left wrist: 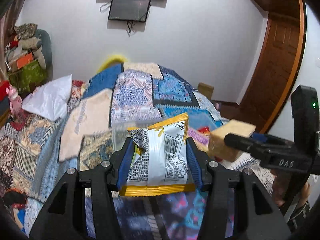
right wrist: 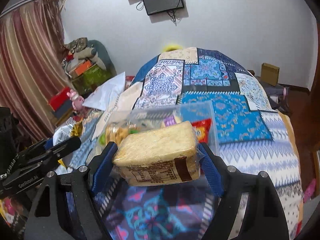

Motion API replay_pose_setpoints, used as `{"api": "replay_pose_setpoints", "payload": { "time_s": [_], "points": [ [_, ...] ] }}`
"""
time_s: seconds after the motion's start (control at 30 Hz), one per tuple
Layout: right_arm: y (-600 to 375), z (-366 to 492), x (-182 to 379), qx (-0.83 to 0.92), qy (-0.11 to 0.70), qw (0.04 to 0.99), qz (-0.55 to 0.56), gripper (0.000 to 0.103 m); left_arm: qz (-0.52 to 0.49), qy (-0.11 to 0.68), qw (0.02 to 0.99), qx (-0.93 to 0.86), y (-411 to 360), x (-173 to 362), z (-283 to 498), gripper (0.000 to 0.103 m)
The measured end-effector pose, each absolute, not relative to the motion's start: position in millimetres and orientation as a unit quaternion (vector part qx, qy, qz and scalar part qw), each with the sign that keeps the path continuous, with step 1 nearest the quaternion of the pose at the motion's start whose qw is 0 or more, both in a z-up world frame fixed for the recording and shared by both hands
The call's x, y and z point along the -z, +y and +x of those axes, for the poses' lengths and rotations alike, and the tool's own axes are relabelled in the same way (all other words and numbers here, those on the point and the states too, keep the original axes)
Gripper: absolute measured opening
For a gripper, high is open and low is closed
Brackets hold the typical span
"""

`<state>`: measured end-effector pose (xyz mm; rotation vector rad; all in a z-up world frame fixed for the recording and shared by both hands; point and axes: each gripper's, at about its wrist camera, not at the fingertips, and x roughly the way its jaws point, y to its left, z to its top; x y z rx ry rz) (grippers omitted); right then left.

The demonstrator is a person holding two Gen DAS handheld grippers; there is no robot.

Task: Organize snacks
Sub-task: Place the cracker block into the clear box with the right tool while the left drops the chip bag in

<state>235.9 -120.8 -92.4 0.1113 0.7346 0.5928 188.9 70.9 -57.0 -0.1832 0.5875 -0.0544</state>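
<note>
Both grippers are loaded above the patchwork bedspread (right wrist: pixel 230 120). The left gripper (left wrist: pixel 160 154) pinches a yellow-edged snack packet (left wrist: pixel 162 160) across its width; the right gripper (right wrist: pixel 158 160) clamps a wrapped sandwich-bread pack (right wrist: pixel 158 150). Just ahead sits a clear plastic bin (right wrist: pixel 212 124) already holding several snacks, a red packet (right wrist: pixel 202 132) among them, so I'd judge the sorting partly done, with these two left to drop in. The bin's thin near rim is what to clear; the grippers ride close side by side, with open bed to the right.
</note>
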Motion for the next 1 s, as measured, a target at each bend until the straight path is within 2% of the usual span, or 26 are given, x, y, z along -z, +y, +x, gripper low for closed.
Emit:
{"api": "replay_pose_setpoints", "payload": {
  "time_s": [0.2, 0.47, 0.57, 0.67, 1.0],
  "points": [
    [-102, 271, 99, -0.293, 0.366, 0.881, 0.066, 0.079, -0.096, 0.291, 0.952, 0.007, 87, 60, 228, 0.052],
    [-72, 298, 119, -0.303, 0.397, 0.865, 0.059, 0.080, -0.123, 0.346, 0.930, 0.009, 100, 96, 275, 0.052],
    [-69, 297, 123, -0.303, 0.404, 0.862, 0.052, 0.081, -0.125, 0.361, 0.924, 0.008, 97, 103, 281, 0.056],
    [-74, 296, 120, -0.305, 0.402, 0.862, 0.051, 0.082, -0.137, 0.369, 0.919, 0.008, 97, 106, 282, 0.071],
    [-106, 259, 87, -0.314, 0.367, 0.874, 0.055, 0.083, -0.121, 0.314, 0.941, 0.020, 85, 65, 223, 0.071]
  ]
}}
